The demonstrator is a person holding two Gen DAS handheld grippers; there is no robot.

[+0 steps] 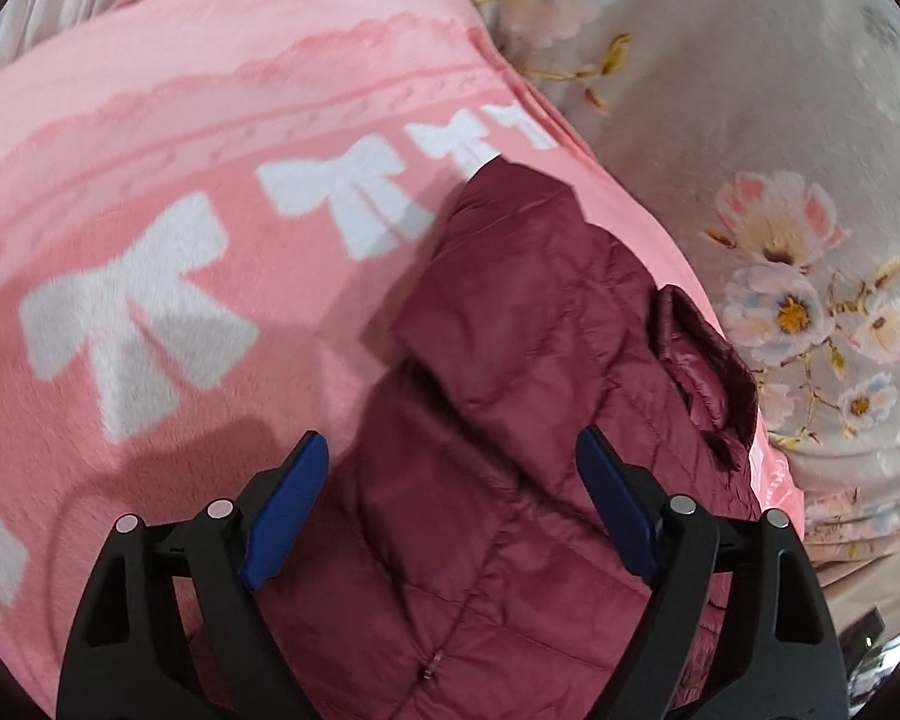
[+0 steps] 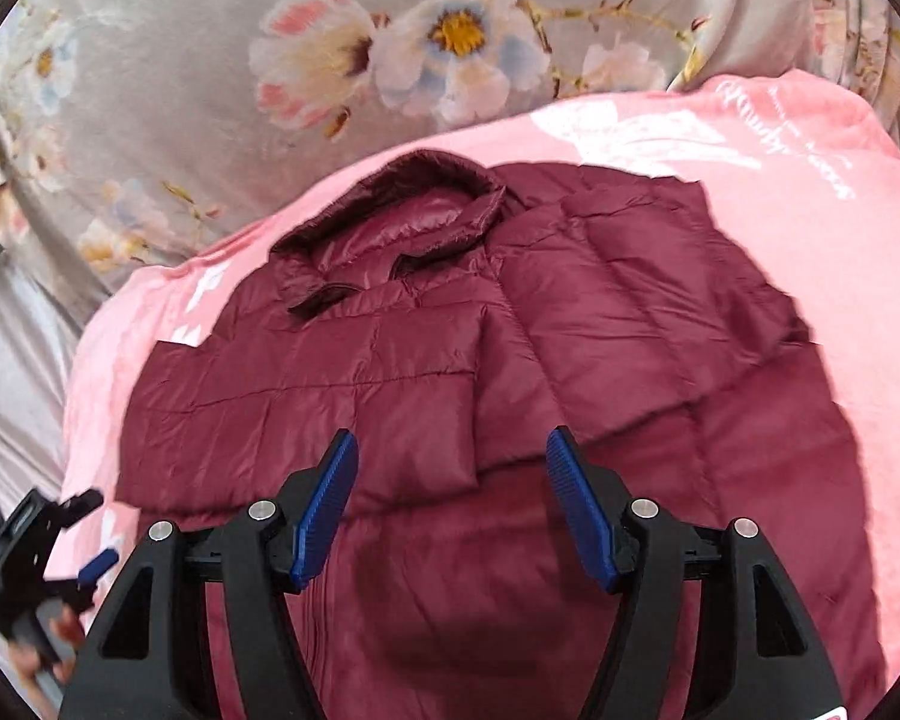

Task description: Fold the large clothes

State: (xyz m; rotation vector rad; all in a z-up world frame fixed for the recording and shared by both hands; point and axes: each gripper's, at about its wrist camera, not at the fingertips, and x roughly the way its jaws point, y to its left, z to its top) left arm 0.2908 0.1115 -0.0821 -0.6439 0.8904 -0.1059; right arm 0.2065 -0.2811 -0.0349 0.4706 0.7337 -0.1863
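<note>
Left wrist view: the left gripper (image 1: 450,504) hangs with its jaws wide and holding nothing, just above the maroon quilted puffer jacket (image 1: 510,420). The jacket runs ahead of and under the gripper, lying on a pink fleece blanket (image 1: 150,210) printed with white bows; its collar (image 1: 702,360) sits ahead and to the right.

Right wrist view: the right gripper (image 2: 450,498) is likewise spread wide and empty over the jacket body. One sleeve (image 2: 330,396) lies folded across the chest straight ahead, the collar beyond it. A floral bedsheet (image 2: 210,90) lies past the blanket.

To fold well, I judge each gripper should pinch a full layer at an outer edge, lift together, and keep the slippery fabric taut so the sleeve stays tucked.
</note>
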